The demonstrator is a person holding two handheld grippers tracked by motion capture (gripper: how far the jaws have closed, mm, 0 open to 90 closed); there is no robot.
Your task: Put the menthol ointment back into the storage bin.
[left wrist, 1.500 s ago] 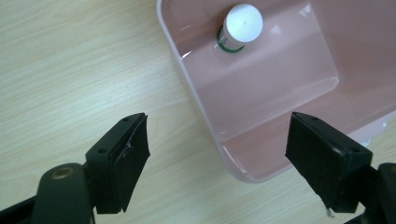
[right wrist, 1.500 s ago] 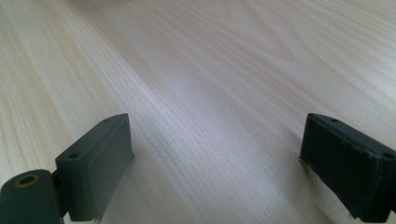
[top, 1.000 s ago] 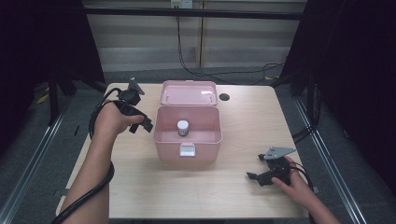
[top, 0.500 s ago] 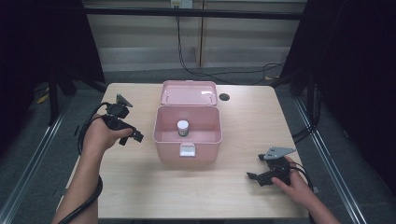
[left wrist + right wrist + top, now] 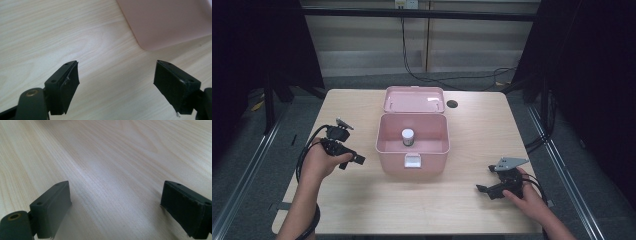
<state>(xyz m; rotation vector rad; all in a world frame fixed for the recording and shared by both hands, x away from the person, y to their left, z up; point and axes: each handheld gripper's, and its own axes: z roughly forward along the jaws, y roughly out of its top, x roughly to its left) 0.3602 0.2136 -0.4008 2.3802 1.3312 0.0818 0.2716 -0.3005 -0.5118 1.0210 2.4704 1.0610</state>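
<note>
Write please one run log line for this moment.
left gripper: open, beside open pink plastic box | right gripper: open, on light wooden table | small white-capped jar: inside box

lab: curtained rig, bare table [image 5: 472, 210]

High view overhead facing forward-down; both gripper views close above shared table [image 5: 362, 200].

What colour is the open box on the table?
Pale pink; the box shows best in the high view.
</note>
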